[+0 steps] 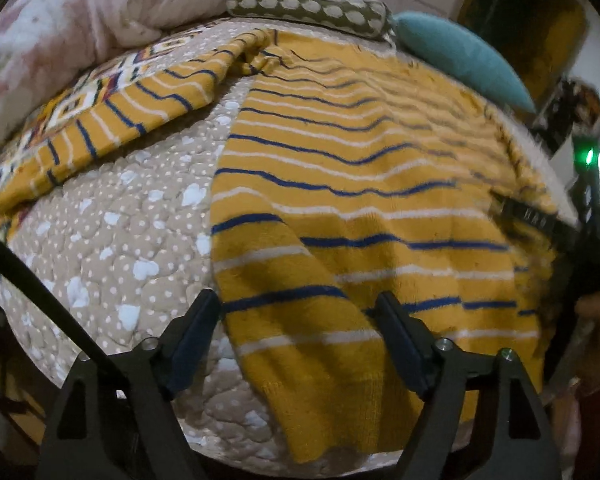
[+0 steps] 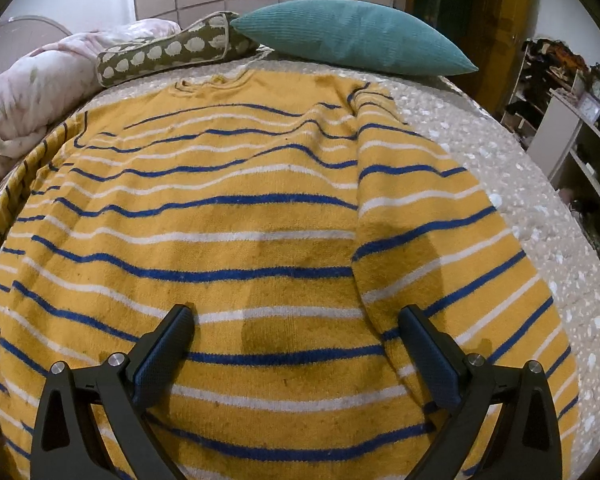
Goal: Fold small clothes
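Both your grippers tilt steeply down over the sweater [image 2: 228, 240] spread flat on the bed [image 1: 112, 248]. Your left gripper [image 1: 300, 312] hangs released above its near hem edge; your right gripper [image 2: 296, 320] is released too. Only the left view shows the outstretched sleeve [image 1: 112, 120].

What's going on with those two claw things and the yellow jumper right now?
Left gripper open over sweater edge. Right gripper open above its middle. One sleeve folded in, other sleeve still out. Nothing in the way.
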The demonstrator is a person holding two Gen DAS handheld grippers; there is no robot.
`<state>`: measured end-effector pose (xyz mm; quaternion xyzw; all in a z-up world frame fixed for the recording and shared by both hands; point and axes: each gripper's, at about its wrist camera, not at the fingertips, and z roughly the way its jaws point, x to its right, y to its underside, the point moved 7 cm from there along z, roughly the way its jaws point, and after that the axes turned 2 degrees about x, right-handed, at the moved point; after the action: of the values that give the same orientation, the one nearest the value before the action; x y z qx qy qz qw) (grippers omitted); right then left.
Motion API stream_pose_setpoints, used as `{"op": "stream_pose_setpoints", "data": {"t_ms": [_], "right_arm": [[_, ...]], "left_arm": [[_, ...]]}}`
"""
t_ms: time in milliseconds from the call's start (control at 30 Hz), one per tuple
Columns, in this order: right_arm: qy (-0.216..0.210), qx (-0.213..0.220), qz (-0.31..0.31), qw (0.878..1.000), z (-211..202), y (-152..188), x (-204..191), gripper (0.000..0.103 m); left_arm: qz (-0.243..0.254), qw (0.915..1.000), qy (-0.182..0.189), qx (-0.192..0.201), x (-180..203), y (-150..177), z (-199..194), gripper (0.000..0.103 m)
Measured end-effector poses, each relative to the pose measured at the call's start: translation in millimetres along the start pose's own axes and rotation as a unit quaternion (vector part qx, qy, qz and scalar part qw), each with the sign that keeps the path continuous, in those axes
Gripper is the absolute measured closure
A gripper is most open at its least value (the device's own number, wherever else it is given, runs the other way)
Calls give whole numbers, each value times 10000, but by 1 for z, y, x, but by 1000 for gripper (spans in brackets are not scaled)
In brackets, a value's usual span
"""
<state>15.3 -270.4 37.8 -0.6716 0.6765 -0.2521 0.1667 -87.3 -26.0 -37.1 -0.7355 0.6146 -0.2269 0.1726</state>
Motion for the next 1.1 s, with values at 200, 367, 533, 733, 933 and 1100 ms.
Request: {"op": "stream_pose_setpoints", "data": {"t_ms": [200,367,533,733,933,1100], "right_arm": [[48,113,-48,9999,-1,0,-1,0],[208,142,-156,9996,-2,1,-2,0],[320,246,-214,9990,-5,2,-4,0],[468,318,-310,9979,-7,2,-5,0],[403,320,-238,9984,-8,3,-5,0],[400,337,-225,9984,-8,3,-5,0]], "left_arm": [[422,9985,-335,-3,10,3,6,11],[493,9978,-430,50,12,5,8,8],[531,9975,-460,74,13,6,9,6],[531,9975,-457,88,14,6,9,4],[536,9975,-457,94,14,7,9,2],[532,9979,-356,94,15,6,8,2]]}}
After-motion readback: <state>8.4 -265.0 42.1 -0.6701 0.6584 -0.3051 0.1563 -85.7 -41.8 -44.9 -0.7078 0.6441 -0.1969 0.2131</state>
